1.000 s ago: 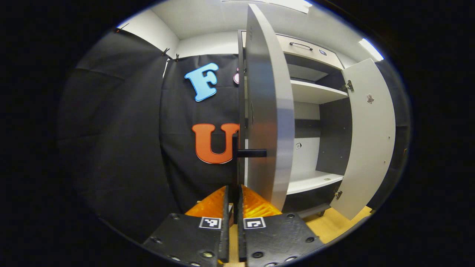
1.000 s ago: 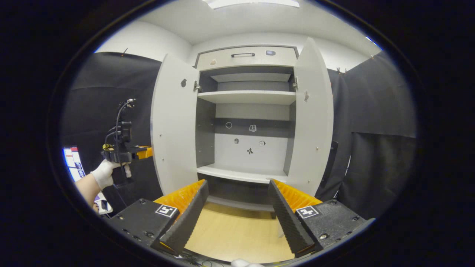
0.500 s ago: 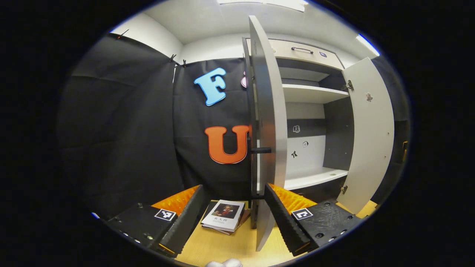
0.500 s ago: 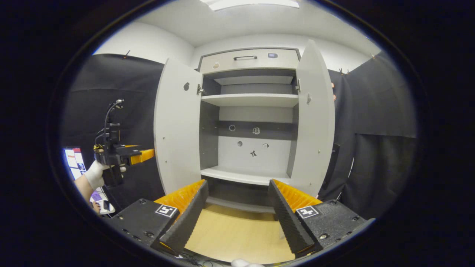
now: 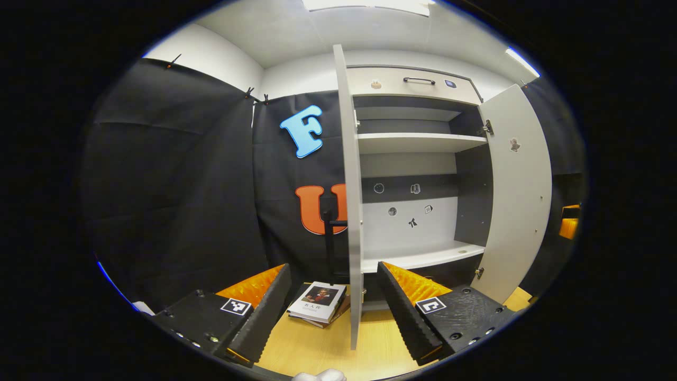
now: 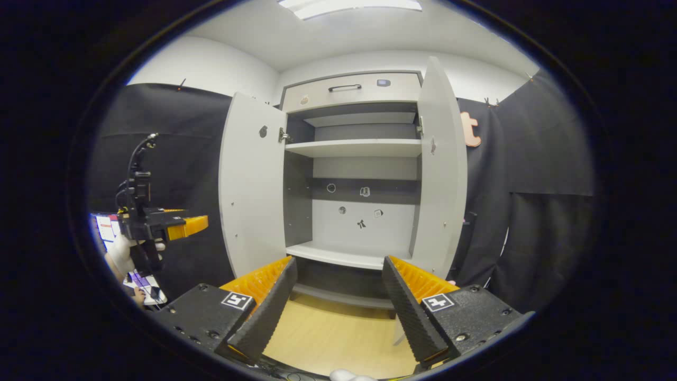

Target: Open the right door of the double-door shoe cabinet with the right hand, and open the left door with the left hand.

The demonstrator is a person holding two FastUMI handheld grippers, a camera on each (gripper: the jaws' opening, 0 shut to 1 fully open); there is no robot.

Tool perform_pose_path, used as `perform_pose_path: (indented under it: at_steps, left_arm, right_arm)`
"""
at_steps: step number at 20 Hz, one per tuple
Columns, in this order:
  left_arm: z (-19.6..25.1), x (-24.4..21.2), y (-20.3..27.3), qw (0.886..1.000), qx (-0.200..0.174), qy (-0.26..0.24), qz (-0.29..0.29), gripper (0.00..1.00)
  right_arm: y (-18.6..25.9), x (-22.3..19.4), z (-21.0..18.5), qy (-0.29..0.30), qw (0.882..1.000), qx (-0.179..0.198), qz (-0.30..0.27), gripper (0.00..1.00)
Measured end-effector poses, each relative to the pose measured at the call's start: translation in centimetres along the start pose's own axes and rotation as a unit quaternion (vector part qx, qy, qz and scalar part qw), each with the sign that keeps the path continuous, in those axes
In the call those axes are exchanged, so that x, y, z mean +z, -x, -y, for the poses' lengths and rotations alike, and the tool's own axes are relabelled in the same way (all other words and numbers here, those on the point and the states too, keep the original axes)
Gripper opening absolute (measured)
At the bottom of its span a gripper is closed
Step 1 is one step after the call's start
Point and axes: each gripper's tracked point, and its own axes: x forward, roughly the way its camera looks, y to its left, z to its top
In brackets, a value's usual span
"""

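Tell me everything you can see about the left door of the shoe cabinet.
The left door is a tall, flat, pale grey panel, seemingly laminated board, swung wide open on a metal hinge at its upper inner corner. A small dark mark sits near the top of its inner face, and tiny holes dot it. In the left gripper view it stands edge-on, with a dark bar handle projecting from its outer face. Neither gripper touches it.

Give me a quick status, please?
Left gripper, right gripper: jaws open, holding nothing. Left door, right door both swung open. Books on floor by left door.
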Motion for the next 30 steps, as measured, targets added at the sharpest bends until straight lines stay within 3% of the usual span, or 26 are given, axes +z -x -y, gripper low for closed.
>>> perform_pose_path:
  at_steps: [8, 13, 30]
  left_arm:
    - [7.1, 4.1, 6.4, 0.999, -0.007, -0.020, 0.025, 0.96]
    - [10.5, 3.9, 8.7, 0.999, -0.017, -0.016, 0.027, 0.96]
    - [12.0, 2.3, 11.0, 1.000, -0.006, -0.008, 0.021, 0.96]
  right_arm:
    - [2.1, 0.8, 3.6, -0.005, 1.000, -0.022, 0.009, 1.00]
    - [3.7, 0.3, 5.5, -0.013, 0.999, -0.047, 0.005, 1.00]
    - [4.7, -0.7, 6.8, -0.015, 0.996, -0.087, 0.009, 1.00]
